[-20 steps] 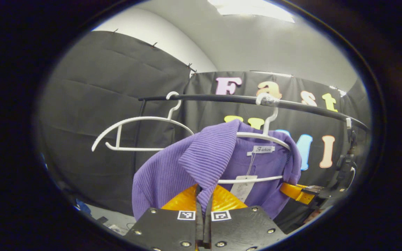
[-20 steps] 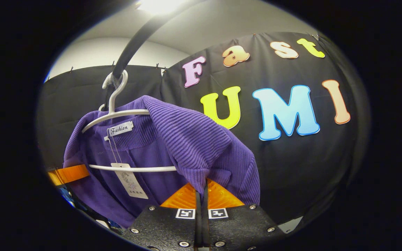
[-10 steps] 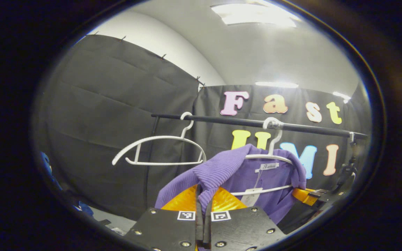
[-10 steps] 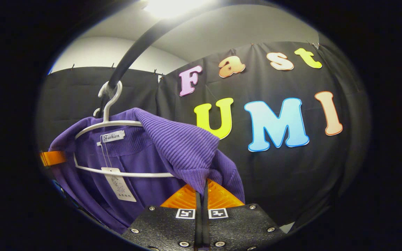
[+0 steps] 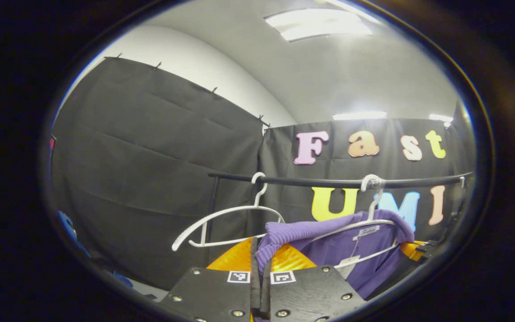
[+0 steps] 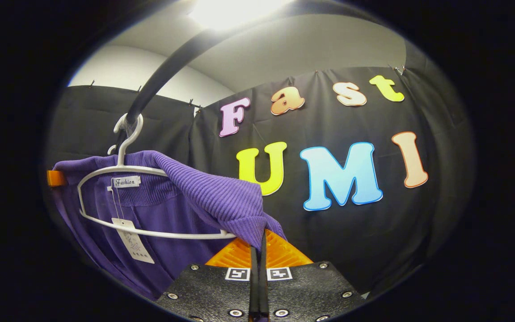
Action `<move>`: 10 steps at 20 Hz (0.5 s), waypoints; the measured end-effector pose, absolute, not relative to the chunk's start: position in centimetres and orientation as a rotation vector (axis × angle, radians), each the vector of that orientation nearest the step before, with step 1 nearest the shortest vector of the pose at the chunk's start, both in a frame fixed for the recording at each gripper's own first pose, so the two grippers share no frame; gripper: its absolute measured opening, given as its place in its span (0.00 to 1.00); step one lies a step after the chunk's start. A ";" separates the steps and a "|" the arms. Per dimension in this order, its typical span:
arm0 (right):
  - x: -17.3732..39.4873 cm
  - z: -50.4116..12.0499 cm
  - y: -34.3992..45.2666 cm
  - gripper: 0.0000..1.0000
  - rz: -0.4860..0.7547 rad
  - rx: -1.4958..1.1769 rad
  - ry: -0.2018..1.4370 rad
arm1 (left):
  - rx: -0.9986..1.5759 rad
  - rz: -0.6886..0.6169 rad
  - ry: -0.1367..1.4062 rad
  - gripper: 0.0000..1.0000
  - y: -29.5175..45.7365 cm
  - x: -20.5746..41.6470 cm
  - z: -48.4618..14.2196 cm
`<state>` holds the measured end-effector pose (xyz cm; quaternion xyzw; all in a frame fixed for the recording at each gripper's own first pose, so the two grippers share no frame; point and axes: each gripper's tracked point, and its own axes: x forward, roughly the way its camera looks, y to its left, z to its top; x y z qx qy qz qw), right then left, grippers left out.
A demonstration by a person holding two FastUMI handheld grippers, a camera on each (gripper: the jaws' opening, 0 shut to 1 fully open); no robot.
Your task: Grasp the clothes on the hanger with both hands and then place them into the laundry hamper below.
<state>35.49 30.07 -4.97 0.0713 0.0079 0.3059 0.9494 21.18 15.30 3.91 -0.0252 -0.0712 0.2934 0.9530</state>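
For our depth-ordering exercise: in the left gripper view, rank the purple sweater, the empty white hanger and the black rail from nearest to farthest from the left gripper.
1. Purple sweater, pinched in the left gripper.
2. Empty white hanger, up and left.
3. Black rail, above, behind.

Premises: an indoor recording booth, not a lived-in home. Black cloth walls (image 5: 150, 147) are clipped along their top edge in front of a plain white wall (image 5: 204, 71), under a ceiling with panel lights (image 5: 318, 24). A black clothes rail (image 5: 329, 182) spans the booth and carries white plastic hangers (image 5: 226, 219), one bearing a purple knitted garment (image 6: 204, 197) with its shop tag (image 6: 132, 241) attached.
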 end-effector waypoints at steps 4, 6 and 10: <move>34.6 -5.3 29.9 0.00 0.645 0.144 -0.001 | -0.118 0.587 -0.167 0.06 17.1 21.3 4.5; 33.7 -5.3 30.2 0.00 0.677 0.139 -0.005 | -0.095 0.599 -0.171 0.01 18.1 21.1 5.4; 33.0 -5.1 30.6 0.00 0.708 0.120 -0.013 | -0.063 0.596 -0.177 0.01 19.5 21.5 6.6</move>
